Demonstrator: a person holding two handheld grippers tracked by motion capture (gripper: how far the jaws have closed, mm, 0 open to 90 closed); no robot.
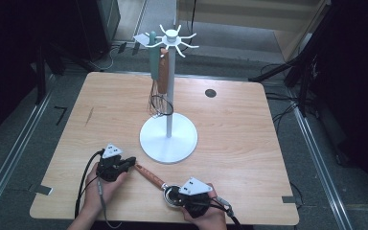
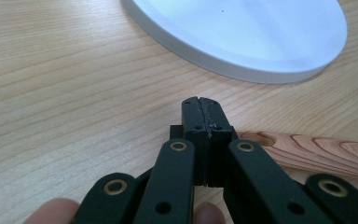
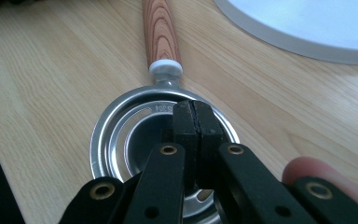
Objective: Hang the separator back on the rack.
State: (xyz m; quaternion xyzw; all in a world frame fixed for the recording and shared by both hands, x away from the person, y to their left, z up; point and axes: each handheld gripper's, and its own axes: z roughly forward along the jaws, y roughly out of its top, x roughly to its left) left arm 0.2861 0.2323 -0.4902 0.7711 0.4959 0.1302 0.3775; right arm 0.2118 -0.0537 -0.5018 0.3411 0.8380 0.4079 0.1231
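A utensil with a wooden handle (image 1: 148, 175) and a round steel head (image 1: 171, 196) lies on the table between my two grippers. My left gripper (image 1: 131, 161) is shut and empty, its tips beside the free end of the handle (image 2: 317, 149). In the left gripper view the jaws of this gripper (image 2: 200, 109) meet with no gap. My right gripper (image 1: 179, 195) is also shut, and its tips (image 3: 193, 112) hover over the slotted steel head (image 3: 116, 135) with nothing between them. The handle (image 3: 161, 28) runs away from it.
A white hook stand (image 1: 168, 86) rises from a round white base (image 1: 168, 139) at mid table, just beyond the utensil. A wire whisk (image 1: 160, 103) and other handled tools hang from its hooks. A dark round hole (image 1: 211, 93) marks the far right of the tabletop.
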